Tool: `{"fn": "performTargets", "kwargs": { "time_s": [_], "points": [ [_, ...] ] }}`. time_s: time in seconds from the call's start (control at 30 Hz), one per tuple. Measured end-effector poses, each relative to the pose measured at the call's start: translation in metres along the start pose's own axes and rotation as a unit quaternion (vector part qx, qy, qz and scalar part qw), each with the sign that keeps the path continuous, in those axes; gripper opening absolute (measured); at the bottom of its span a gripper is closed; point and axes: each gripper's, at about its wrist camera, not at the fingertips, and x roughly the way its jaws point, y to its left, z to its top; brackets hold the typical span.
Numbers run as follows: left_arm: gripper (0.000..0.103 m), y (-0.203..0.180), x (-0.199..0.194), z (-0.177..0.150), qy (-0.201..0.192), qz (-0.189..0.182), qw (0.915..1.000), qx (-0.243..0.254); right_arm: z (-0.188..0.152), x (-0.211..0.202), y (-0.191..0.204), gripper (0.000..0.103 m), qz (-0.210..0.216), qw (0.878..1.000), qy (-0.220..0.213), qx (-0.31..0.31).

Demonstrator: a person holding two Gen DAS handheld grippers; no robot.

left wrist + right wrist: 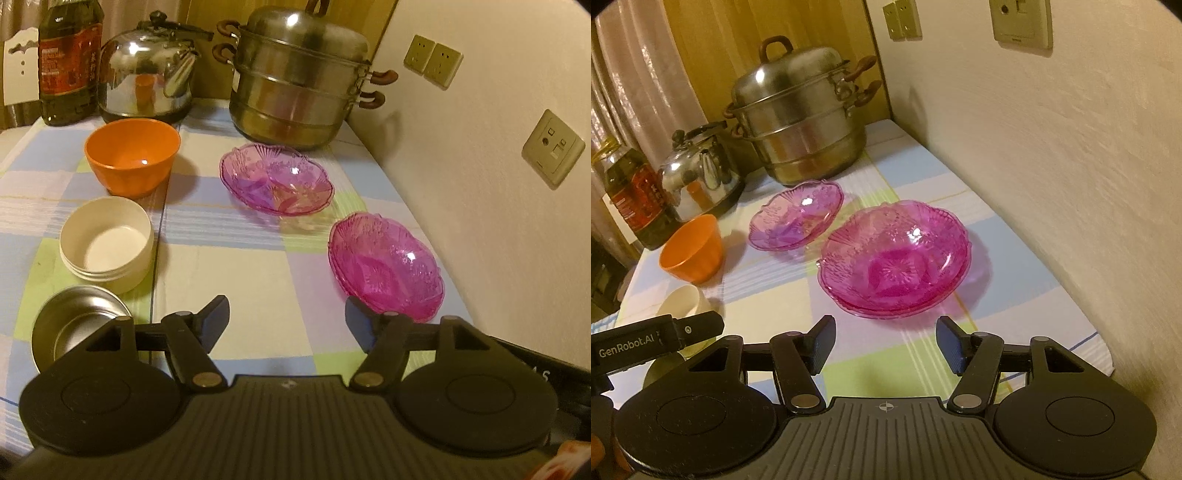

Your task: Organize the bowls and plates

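Left gripper [287, 325] wide, empty | right gripper [885, 345] wide, empty | steel bowl [74, 325] partly hidden behind gripper

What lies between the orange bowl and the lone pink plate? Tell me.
Nothing: only bare checked cloth between the orange bowl and the lone pink plate, in both wrist views.

We are in a home kitchen corner: a tiered steamer pot [299, 70], a steel kettle [146, 74] and an oil bottle [68, 62] stand on a worktop [229, 266] under a checked cloth, with wall sockets [432, 61] beside.
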Motion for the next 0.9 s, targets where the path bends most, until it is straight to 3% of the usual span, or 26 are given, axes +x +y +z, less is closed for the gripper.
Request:
{"fn": "performTargets", "kwargs": {
  "time_s": [0.3,0.5,0.9],
  "points": [
    [0.067,0.005,-0.007,0.000,-0.035,-0.002,0.9994,-0.002,-0.001,-0.002,0.007,0.060,0.003,1.000,-0.002,-0.008],
    [0.067,0.012,-0.002,0.007,-0.018,0.001,0.9998,-0.003,0.006,0.001,0.012,0.060,0.019,1.000,-0.003,-0.010],
    [0.067,0.035,0.038,0.058,-0.015,0.018,0.9990,-0.038,0.062,0.039,0.026,0.060,0.049,0.999,-0.016,-0.018]
  ]
}}
